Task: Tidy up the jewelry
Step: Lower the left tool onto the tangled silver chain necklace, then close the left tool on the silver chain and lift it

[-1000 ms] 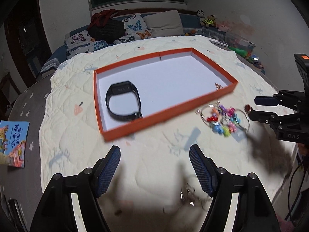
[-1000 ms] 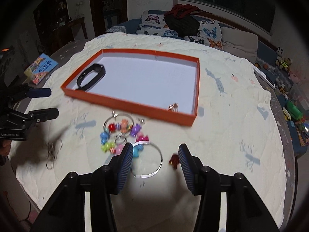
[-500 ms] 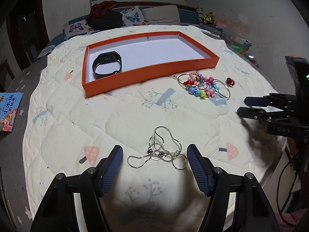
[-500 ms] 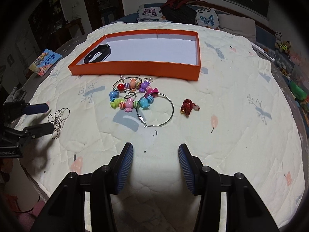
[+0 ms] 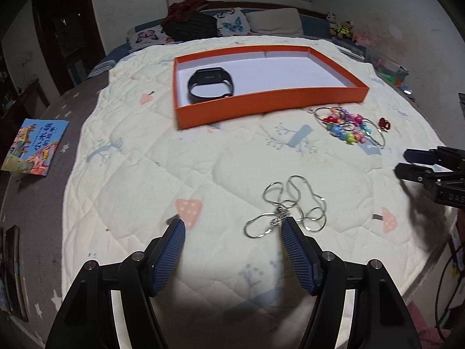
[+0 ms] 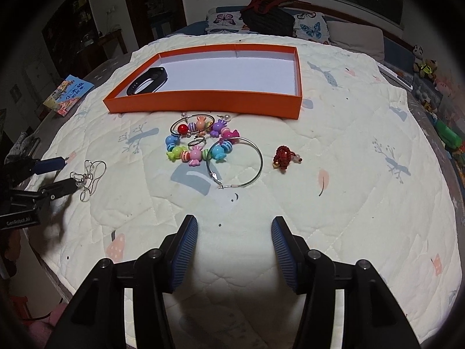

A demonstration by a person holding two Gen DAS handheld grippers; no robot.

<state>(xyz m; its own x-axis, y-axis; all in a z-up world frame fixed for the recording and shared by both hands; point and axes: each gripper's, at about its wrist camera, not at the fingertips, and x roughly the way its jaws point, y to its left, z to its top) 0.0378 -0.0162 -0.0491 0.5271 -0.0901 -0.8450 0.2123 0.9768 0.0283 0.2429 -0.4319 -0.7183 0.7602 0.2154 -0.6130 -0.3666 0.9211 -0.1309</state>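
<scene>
Our left tongs (image 5: 232,234) hang spread over the quilted table (image 5: 145,174), empty, their right tip just beside the silver chain necklace (image 5: 290,203). Our right tongs (image 6: 234,232) are spread too, holding nothing. Beyond them, short of the orange tray (image 6: 203,104), lie the candy-bead bracelet (image 6: 200,142), a hoop earring (image 6: 235,163) and a red charm (image 6: 283,157). Inside the tray rests a black wristband (image 5: 210,85).

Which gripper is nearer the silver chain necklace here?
Left. The left gripper hangs open right by the silver chain necklace, one fingertip at its edge. The right gripper, also open, sits well off to the side, near the candy-bead bracelet.
</scene>
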